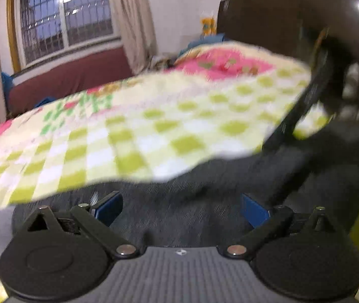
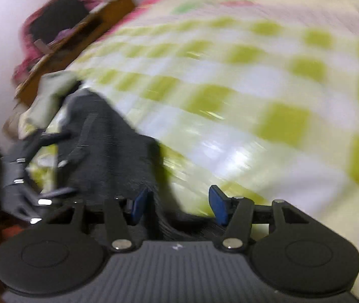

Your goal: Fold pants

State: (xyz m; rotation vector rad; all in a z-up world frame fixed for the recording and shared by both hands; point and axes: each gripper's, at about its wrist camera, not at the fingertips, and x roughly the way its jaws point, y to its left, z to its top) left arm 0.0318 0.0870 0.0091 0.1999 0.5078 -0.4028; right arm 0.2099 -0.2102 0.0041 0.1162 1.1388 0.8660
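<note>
Dark grey pants (image 1: 192, 202) lie on a bed with a green, white and pink checked blanket (image 1: 134, 126). In the left wrist view my left gripper (image 1: 179, 209) is open, its blue pads wide apart just over the pants' cloth. In the right wrist view the pants (image 2: 108, 146) run from lower centre up to the left. My right gripper (image 2: 179, 204) is open over the pants' edge, where cloth meets the blanket (image 2: 255, 88). The other gripper (image 2: 20, 176) shows at the far left by the pants. Both views are motion blurred.
A dark headboard (image 1: 293, 12) stands at the back right of the left wrist view. A window (image 1: 63, 17) with curtains and a dark red bench (image 1: 73, 75) lie beyond the bed. A wooden board (image 2: 78, 40) lies at the bed's edge.
</note>
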